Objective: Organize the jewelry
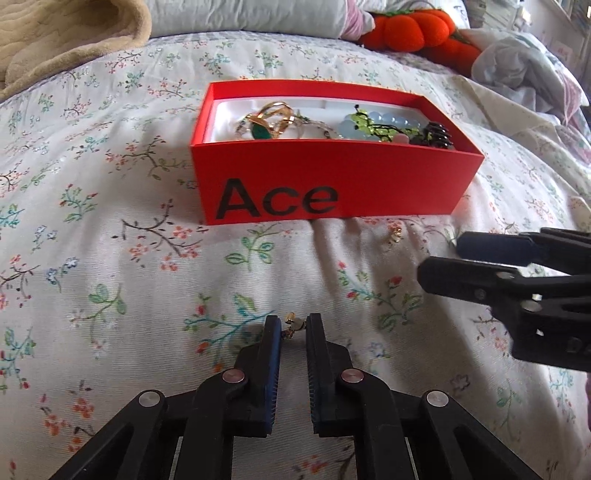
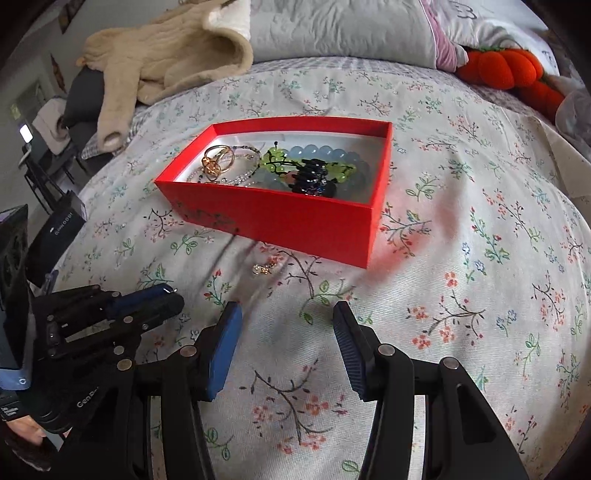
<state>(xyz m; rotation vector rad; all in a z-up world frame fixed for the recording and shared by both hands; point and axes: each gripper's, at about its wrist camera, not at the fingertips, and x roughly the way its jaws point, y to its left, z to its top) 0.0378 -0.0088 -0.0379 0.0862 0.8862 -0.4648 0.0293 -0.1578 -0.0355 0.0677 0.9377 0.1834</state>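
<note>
A red box (image 1: 369,173) marked "Ace" sits on the floral bedspread. It holds gold rings (image 2: 218,160), a pale blue bead bracelet (image 2: 317,153), green beads (image 2: 275,158) and a dark clip (image 2: 312,177). My left gripper (image 1: 291,326) is low over the bed in front of the box, shut on a small gold earring (image 1: 293,325) at its tips. From the right wrist view it (image 2: 168,295) is at the far left. Another small gold piece (image 2: 264,269) lies loose near the box's front. My right gripper (image 2: 288,314) hovers open over bare fabric, nothing between its fingers.
A beige fleece garment (image 2: 166,51) lies at the back left of the bed. Pillows (image 2: 343,29) and orange plush pumpkins (image 2: 506,68) line the headboard side. Crumpled cloth (image 1: 517,70) sits at the back right. A dark device box (image 2: 55,232) stands off the bed's left edge.
</note>
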